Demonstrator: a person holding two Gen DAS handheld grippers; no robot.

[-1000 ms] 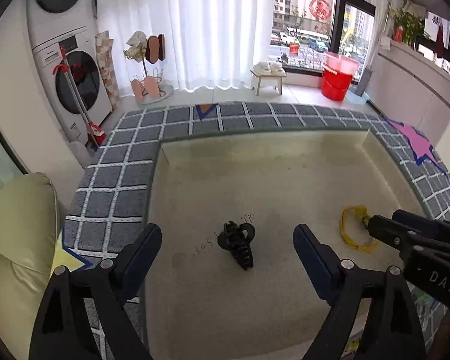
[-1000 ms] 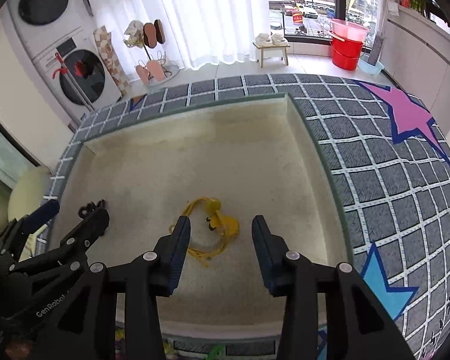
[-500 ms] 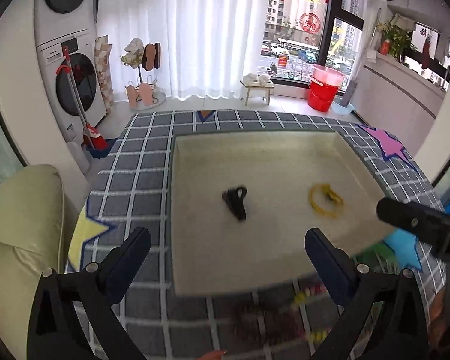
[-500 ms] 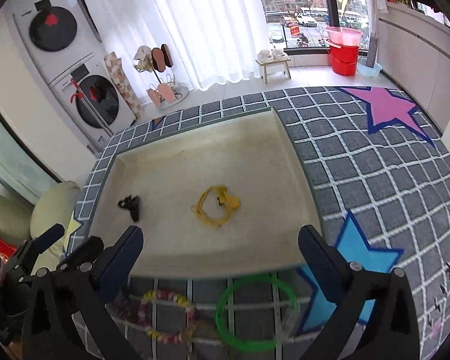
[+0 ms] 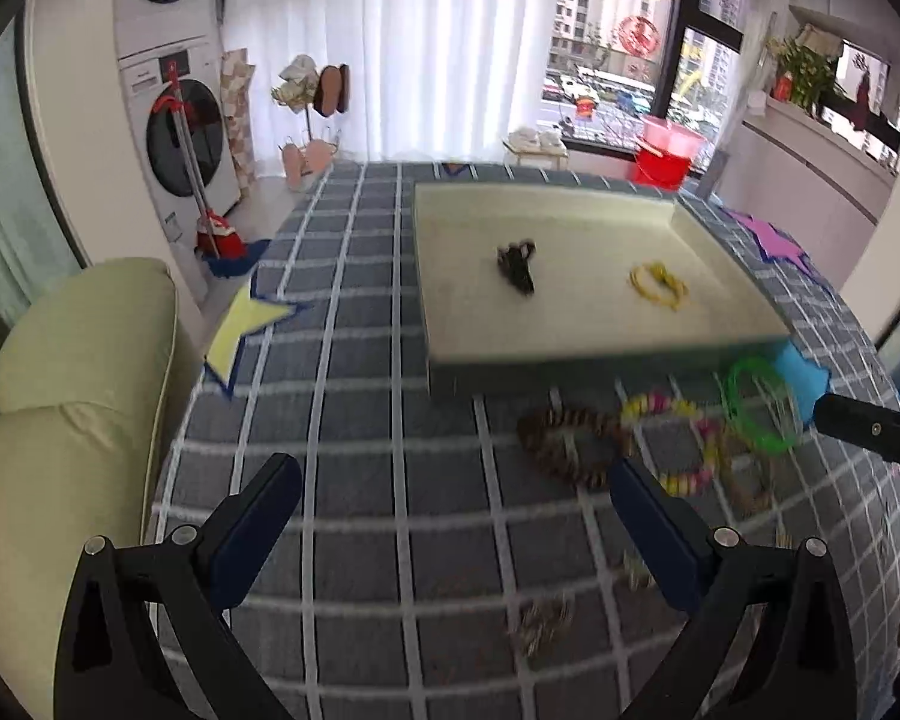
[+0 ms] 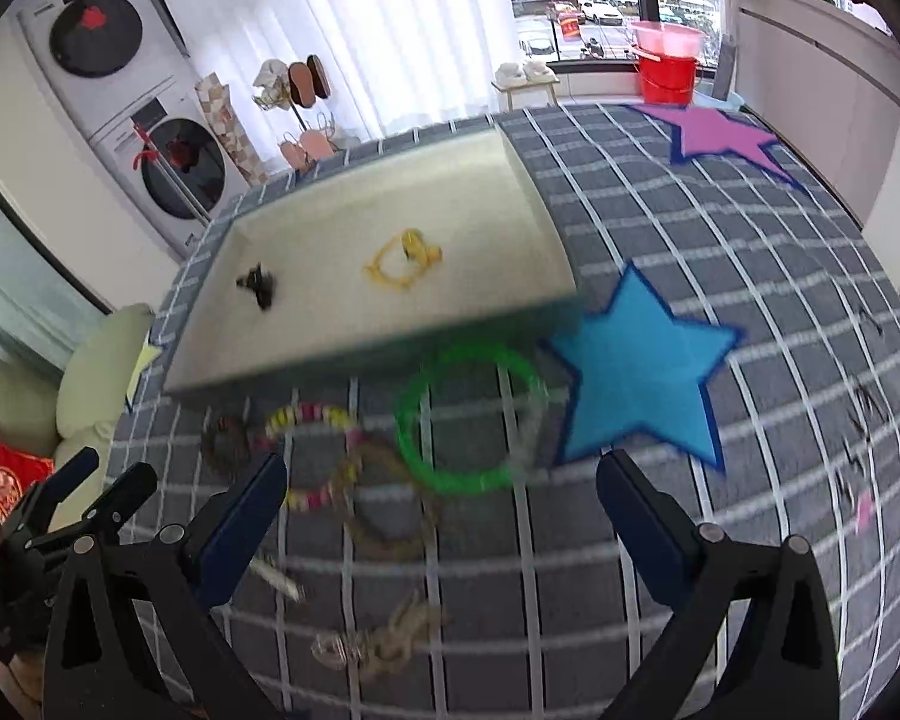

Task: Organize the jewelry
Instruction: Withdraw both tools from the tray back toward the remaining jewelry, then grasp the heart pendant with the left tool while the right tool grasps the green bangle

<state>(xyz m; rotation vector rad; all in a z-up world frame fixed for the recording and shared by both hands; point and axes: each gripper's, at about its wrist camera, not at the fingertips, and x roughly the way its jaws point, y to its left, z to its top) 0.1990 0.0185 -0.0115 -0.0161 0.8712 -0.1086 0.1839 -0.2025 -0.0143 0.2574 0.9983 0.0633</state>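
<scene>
Both tools, left (image 5: 450,531) and right (image 6: 441,519), stand wide and empty. The translucent green plastic bangle (image 6: 468,417) lies on the grey checked surface (image 6: 750,480), just ahead of the right tool, the nearer one, before the cream tray (image 6: 360,333).

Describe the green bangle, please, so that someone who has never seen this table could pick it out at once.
Find the shallow cream tray on the grey checked cloth. Just in front of its near wall, beside the blue star, lies the green bangle. It is the only plain, bright green hoop; the pieces to its left are beaded or brown.
</scene>
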